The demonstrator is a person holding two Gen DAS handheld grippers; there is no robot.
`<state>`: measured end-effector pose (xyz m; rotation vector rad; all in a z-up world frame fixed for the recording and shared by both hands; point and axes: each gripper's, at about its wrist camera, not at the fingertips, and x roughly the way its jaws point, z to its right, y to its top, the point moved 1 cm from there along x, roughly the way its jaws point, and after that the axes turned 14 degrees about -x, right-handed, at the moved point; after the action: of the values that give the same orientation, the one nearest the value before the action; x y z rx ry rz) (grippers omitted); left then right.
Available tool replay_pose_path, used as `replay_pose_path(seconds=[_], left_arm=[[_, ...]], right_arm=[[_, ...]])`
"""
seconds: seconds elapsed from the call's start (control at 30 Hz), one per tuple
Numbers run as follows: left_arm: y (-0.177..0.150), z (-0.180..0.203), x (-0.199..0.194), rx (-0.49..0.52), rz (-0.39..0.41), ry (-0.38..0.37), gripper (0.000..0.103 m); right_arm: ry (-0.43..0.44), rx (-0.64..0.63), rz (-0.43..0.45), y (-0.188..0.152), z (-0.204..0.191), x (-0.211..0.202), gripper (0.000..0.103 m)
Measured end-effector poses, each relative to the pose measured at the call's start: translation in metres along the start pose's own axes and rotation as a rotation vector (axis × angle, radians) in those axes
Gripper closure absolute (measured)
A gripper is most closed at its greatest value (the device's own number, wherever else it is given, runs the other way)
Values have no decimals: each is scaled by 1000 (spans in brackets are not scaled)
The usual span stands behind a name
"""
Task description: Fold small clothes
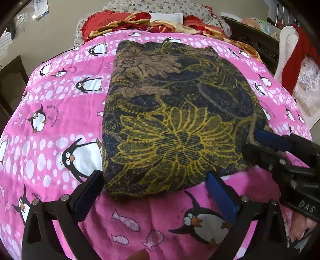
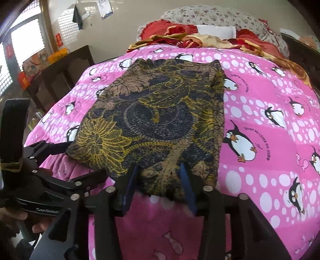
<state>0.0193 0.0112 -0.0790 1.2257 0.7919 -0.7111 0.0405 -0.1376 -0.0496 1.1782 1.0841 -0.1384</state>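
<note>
Both claws sit at the near hem of the cloth (image 1: 170, 112), long axis running away from me: left claw (image 1: 156, 192) wide apart, right claw (image 2: 160, 180) part-spread astride the hem, unclamped.

The right gripper (image 2: 160, 180) points down at the near edge of a folded garment (image 2: 156, 120), dark with yellow and tan flower patterns. Its two blue pads (image 2: 188, 186) stand partly apart, with the garment's near hem lying between them; the pads do not visibly press the cloth. The garment stretches away ahead of the gripper over a pink blanket (image 2: 270, 124) printed with penguins and white dots. To the gripper's left, the left gripper (image 2: 58, 148) reaches in toward the garment's near left corner, a hand (image 2: 30, 222) below it. Far ahead, beyond the garment, lie red and gold bedding (image 2: 180, 34) and a flowered pillow (image 2: 216, 16).
</note>
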Motion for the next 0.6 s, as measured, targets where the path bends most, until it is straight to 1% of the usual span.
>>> replay_pose_path(seconds=[0.07, 0.2, 0.37, 0.5, 0.6], left_arm=[[0, 0, 0, 0, 4, 1, 0], [-1, 0, 0, 4, 1, 2, 0], [0, 0, 2, 19, -21, -3, 0], [1, 1, 2, 19, -30, 1, 0], [-1, 1, -3, 9, -40, 1, 0]], right_arm=[[10, -4, 6, 0, -1, 0, 56], [24, -7, 16, -1, -2, 0, 52], [37, -7, 23, -2, -3, 0, 48], [54, 3, 18, 0, -1, -1, 47], [44, 9, -22, 7, -1, -5, 49]])
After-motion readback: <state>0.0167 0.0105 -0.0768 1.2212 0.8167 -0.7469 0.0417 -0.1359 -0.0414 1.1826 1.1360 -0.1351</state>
